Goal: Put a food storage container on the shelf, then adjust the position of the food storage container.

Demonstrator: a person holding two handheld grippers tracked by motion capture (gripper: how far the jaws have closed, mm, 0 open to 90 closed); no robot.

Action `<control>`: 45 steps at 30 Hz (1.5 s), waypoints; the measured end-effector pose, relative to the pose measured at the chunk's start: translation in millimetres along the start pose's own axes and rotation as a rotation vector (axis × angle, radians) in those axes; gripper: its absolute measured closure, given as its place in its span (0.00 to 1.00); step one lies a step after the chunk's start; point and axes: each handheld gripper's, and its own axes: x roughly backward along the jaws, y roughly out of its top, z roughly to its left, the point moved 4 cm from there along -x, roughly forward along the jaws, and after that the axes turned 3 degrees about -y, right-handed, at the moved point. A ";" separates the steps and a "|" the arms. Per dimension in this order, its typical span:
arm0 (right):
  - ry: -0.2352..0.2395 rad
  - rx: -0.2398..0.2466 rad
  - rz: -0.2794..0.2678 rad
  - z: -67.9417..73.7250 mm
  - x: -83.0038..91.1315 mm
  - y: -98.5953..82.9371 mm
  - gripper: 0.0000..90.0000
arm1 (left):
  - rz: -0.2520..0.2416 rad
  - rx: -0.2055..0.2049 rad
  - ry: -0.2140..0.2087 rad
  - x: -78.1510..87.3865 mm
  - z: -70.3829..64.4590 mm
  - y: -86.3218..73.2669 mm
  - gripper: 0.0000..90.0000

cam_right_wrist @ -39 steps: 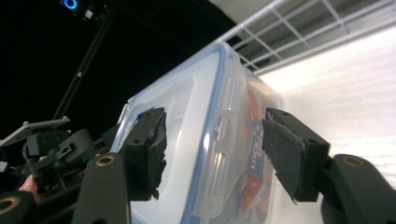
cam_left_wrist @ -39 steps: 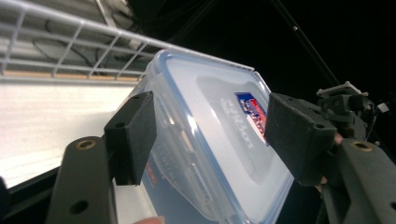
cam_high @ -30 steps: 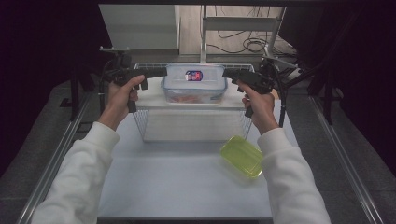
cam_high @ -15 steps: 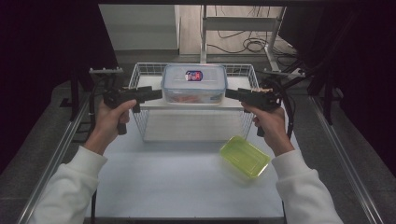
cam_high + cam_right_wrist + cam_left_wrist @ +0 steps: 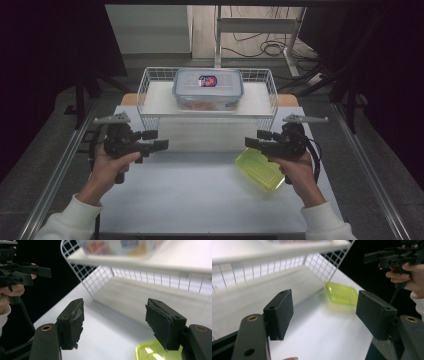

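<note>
Both the left gripper (image 5: pixel 156 140) and right gripper (image 5: pixel 254 140) are hovering with jaws apart, gripping nothing. A translucent yellow-green plastic lid (image 5: pixel 259 168) is lying beside the right gripper. Beyond, a white wire basket (image 5: pixel 150 82) is holding a clear lidded food container (image 5: pixel 208 89).

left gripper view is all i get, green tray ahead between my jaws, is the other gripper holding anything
Observer: No. In the right gripper view its jaws stand wide apart with nothing between them, the right gripper over bare table.
Operator: where is it relative to the tray
Observer: In the high view the right gripper sits just above the near-left end of the yellow-green tray, not touching it as far as I can tell.
Operator: anything in that wire basket
Observer: Yes, a clear lidded container with a red and blue label sits in the wire basket.
</note>
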 end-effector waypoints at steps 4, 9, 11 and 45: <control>0.017 0.001 0.022 3.1 2.5 -18.3 0.34 | 0.028 -0.006 0.018 -0.8 -3.5 -14.9 0.33; 0.038 0.019 0.067 9.5 1.1 -45.0 0.35 | 0.051 0.004 0.002 -3.7 -6.9 -36.6 0.34; 0.028 0.036 0.109 10.9 -2.2 -53.2 0.35 | 0.066 0.004 0.008 -6.9 -6.9 -45.3 0.34; -0.311 0.058 0.278 -66.1 -14.8 -59.5 0.86 | 0.265 -0.016 0.109 -38.4 10.2 -99.8 0.33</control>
